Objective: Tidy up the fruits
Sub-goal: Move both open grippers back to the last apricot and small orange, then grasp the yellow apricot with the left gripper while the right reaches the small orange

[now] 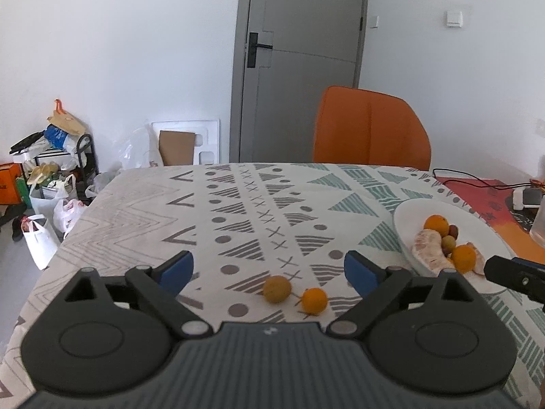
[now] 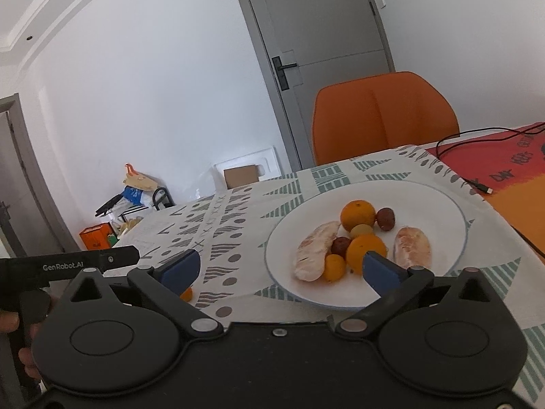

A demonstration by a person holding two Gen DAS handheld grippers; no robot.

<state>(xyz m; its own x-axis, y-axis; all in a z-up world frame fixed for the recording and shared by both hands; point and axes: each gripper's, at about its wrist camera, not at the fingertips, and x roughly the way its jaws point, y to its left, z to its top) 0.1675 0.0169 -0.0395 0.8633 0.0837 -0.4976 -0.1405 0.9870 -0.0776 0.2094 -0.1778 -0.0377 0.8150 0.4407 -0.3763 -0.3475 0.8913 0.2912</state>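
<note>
Two small orange fruits lie loose on the patterned tablecloth: a duller one and a brighter one, side by side. My left gripper is open and empty, hovering just above and before them. A white plate holds two oranges, peeled citrus segments, small dark red fruits and a small yellow-orange fruit. My right gripper is open and empty at the plate's near rim. The plate also shows in the left wrist view.
An orange chair stands behind the table's far edge. A red-orange mat with a black cable lies right of the plate. Bags and boxes clutter the floor at left. A grey door is behind.
</note>
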